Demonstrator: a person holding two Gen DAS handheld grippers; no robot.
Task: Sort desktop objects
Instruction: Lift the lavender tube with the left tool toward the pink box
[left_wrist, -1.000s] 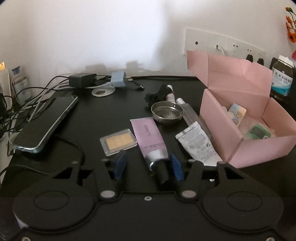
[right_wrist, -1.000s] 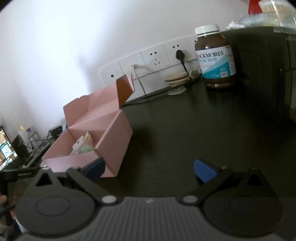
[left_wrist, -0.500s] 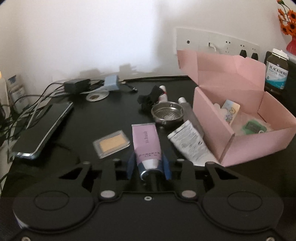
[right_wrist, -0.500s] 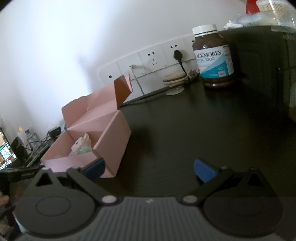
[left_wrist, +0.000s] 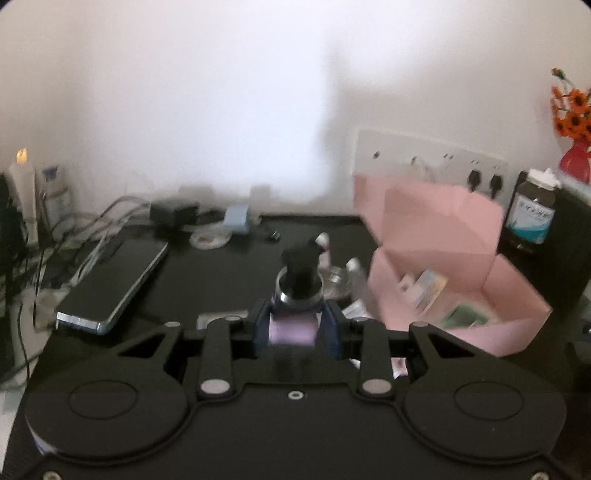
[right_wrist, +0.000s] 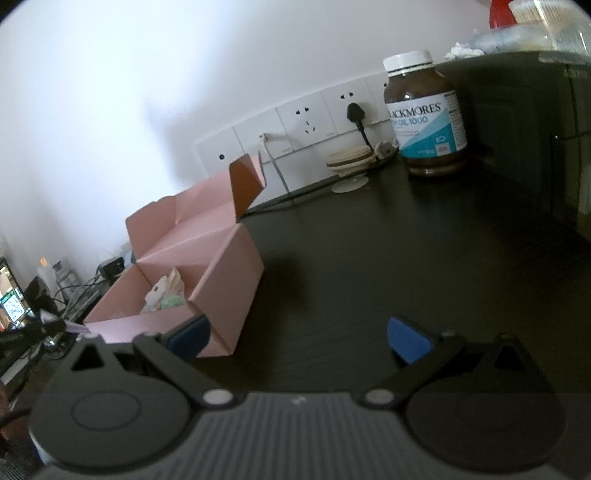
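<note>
My left gripper (left_wrist: 295, 325) is shut on the lilac cosmetic tube (left_wrist: 291, 330), held up off the black desk. The tube's lilac body sits between the blue pads, and its silver collar and black cap rise just past the fingertips. The jaws have just closed onto it. To the right stands the open pink box (left_wrist: 443, 221) with small packets inside. The left wrist view is blurred. My right gripper (right_wrist: 299, 336) hangs open over bare desk, with nothing between its fingers, just right of the pink box (right_wrist: 221, 266).
A phone (left_wrist: 114, 280), cables and a charger (left_wrist: 173, 214) fill the desk's left. A metal strainer (left_wrist: 340, 280), a white tube (left_wrist: 354, 306) and small bottles lie near the box. A brown supplement bottle (right_wrist: 424, 118) and wall sockets (right_wrist: 303, 122) stand behind.
The left gripper's jaws closed on the lilac tube, then lifted it off the desk and turned slightly towards the pink box. The right gripper has stayed where it was, open.
</note>
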